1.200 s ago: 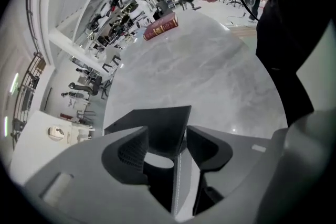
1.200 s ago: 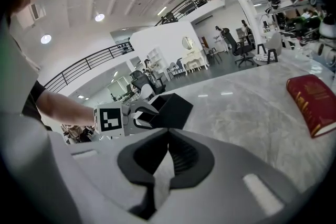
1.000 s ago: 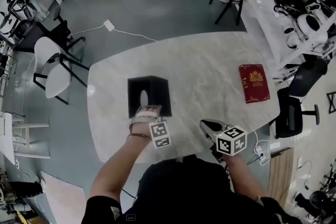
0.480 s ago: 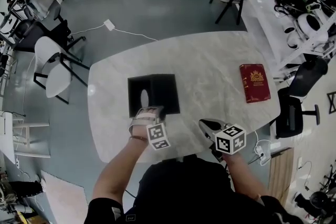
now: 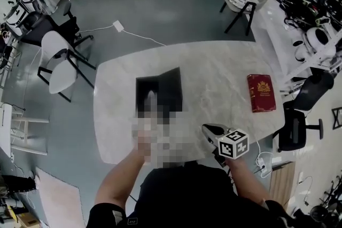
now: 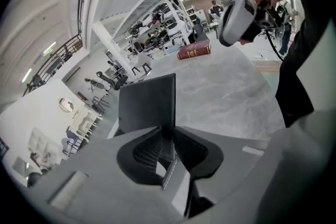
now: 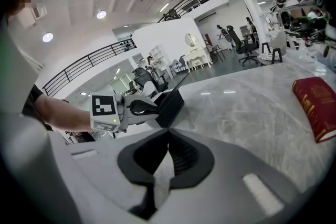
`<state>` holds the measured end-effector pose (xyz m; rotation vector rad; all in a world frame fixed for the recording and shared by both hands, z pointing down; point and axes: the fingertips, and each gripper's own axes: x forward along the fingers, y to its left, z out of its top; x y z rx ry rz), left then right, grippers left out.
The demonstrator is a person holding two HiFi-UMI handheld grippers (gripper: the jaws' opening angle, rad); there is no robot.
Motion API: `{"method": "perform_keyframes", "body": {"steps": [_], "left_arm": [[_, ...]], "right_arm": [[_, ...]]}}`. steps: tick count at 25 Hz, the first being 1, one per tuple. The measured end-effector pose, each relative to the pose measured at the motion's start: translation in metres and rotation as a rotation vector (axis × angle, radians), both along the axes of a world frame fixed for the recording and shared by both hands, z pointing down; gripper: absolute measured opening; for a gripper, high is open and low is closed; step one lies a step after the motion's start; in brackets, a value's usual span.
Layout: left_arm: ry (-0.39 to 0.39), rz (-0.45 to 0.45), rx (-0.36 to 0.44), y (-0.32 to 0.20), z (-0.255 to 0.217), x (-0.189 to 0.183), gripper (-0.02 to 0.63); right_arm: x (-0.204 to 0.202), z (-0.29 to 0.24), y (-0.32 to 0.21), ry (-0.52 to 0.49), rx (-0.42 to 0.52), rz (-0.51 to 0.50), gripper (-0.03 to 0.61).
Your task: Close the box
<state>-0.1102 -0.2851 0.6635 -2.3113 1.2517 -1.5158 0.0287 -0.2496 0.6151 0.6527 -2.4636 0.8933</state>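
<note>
Marble table point(image 5: 224, 72), black box point(image 5: 165, 91), grey floor point(image 5: 171, 13), white chair point(image 5: 53, 56)

The table top point(image 5: 214, 69) looks like polished grey-veined marble, smooth and glossy. The black box point(image 5: 167, 89) is matt, smooth, card-like. At the right, the red book point(image 5: 260, 93) has a faintly shiny cover with gilt print.

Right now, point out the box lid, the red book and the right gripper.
box lid point(image 6: 147, 105): left gripper view, middle of the raised black panel.
red book point(image 5: 261, 93): head view, centre of its cover.
right gripper point(image 7: 168, 132): right gripper view, between its fingertips.
</note>
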Motion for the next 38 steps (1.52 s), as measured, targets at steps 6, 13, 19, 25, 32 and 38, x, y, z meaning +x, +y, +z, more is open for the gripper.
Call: {"method": "perform_keyframes", "body": {"steps": [6,13,19,25,32,38], "left_arm": [[0.125,-0.132,-0.005,0.009,-0.004,-0.022,0.074],[0.285,-0.31,0.012,0.018,-0.015,-0.052,0.08],[0.304,-0.378,0.02,0.026,-0.016,-0.076,0.115],[0.316,-0.431,0.03,0.036,-0.017,-0.098,0.141],[0.392,-0.519,0.019,0.044,-0.014,-0.117,0.163],[0.372,-0.573,0.043,0.053,-0.016,-0.138,0.169]], "right_arm": [[-0.01,-0.005,0.003,0.012,0.014,-0.025,0.003],[-0.028,-0.012,0.01,0.03,0.026,-0.067,0.003],[-0.045,-0.01,0.019,0.05,0.028,-0.121,0.003],[-0.062,-0.01,0.029,0.061,0.029,-0.171,0.003],[-0.073,-0.005,0.038,0.068,0.024,-0.206,0.003],[-0.078,-0.002,0.04,0.077,0.016,-0.221,0.003]]}}
